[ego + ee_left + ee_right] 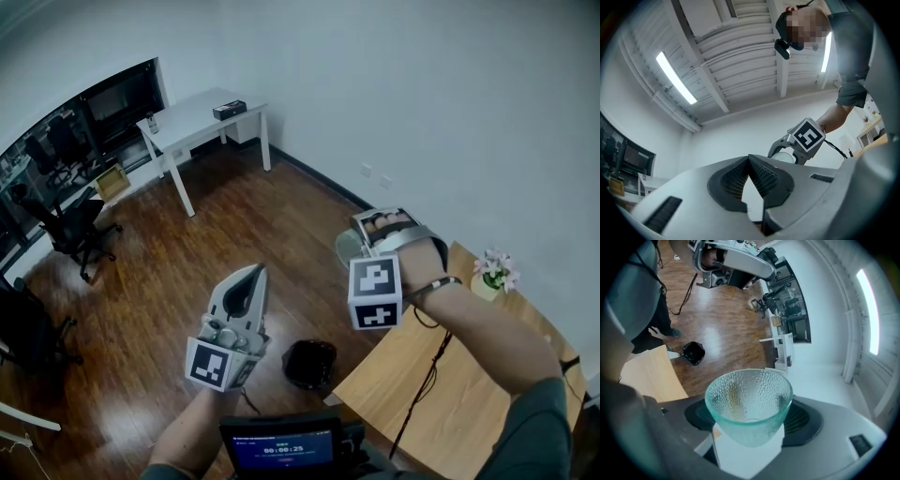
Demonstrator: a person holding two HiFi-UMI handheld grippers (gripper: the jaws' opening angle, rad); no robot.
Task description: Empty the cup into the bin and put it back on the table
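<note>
In the head view the left gripper (251, 275) is raised over the wooden floor (169, 272), its jaws pressed together with nothing between them. The right gripper (370, 234) is held up off the corner of the table (469, 375), and the cup (347, 248) shows as a pale glass shape at its jaws. The bin (310, 364) sits on the floor well below both pairs of jaws, just beside the table's edge, and a small pot of flowers (493, 272) stands on the table behind the right gripper's jaws. In the left gripper view the left gripper (749, 159) has its ribbed pads meeting at the tips with a narrow empty gap behind them; past the jaws, up and to the right, hangs the right gripper (785, 152) with the cup (786, 157) in it. In the right gripper view the right gripper (750, 420) has its jaws spread wide and pinching the cup (749, 397) by its sides, the dimpled glass mouth turned toward the camera. Beyond the jaws and off to their left lie the bin (693, 353) on the floor and the table (649, 373) corner, both well apart from the cup.
</note>
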